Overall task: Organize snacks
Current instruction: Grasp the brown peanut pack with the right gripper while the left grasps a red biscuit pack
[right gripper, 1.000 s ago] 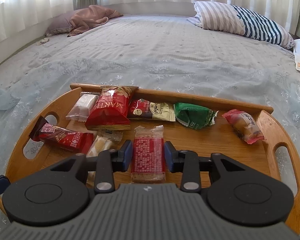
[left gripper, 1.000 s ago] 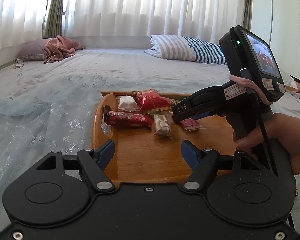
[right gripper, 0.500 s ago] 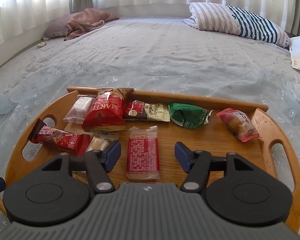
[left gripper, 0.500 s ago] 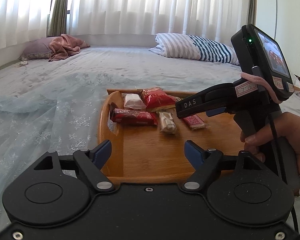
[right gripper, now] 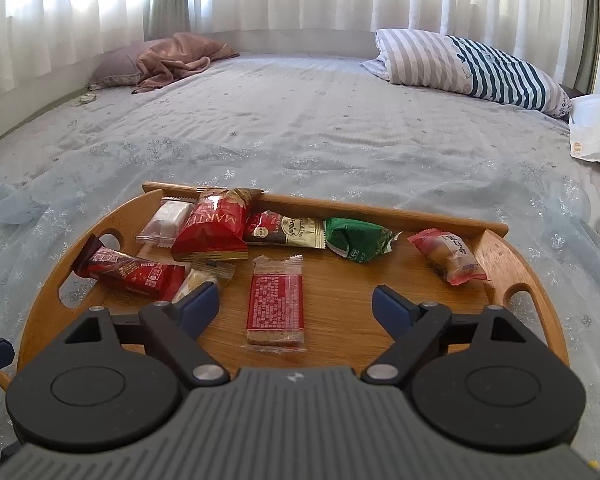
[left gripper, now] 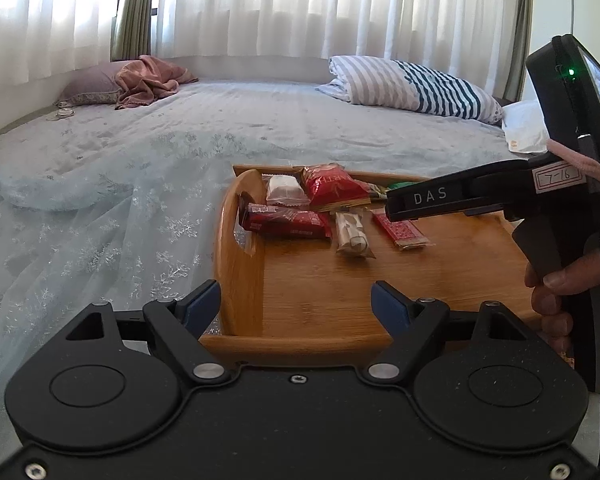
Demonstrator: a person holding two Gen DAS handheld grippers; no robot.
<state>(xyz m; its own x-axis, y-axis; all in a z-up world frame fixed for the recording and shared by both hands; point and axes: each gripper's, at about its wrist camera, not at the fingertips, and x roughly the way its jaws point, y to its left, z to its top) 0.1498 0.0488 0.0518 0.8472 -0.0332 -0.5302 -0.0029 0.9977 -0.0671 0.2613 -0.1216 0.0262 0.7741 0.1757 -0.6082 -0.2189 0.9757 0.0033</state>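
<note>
A wooden tray [right gripper: 512, 256] with two handles lies on the bed and carries several snacks. In the right wrist view my right gripper [right gripper: 296, 304] hovers over the tray's near side; its jaws are opening, and the flat red wafer pack [right gripper: 276, 300] lies free on the wood between them, untouched. Behind it lie a red bag [right gripper: 212, 224], a brown-and-gold bar [right gripper: 288, 230], a green pack [right gripper: 356, 240], a pink pack [right gripper: 448, 256] and a dark red bar [right gripper: 132, 272]. My left gripper [left gripper: 296, 304] is over the tray's [left gripper: 236, 264] near left corner, its jaws opening with nothing between them.
The tray rests on a pale blue embroidered bedspread [right gripper: 300, 132]. A striped pillow [right gripper: 472, 64] and a white bag [right gripper: 592, 132] lie far right, a pink blanket [right gripper: 176, 56] far left. In the left wrist view a hand [left gripper: 560, 292] holds the right gripper's handle.
My right gripper let go of the red wafer pack, which now lies on the tray, and drew back and up a little. The left gripper's jaws widened slightly.
</note>
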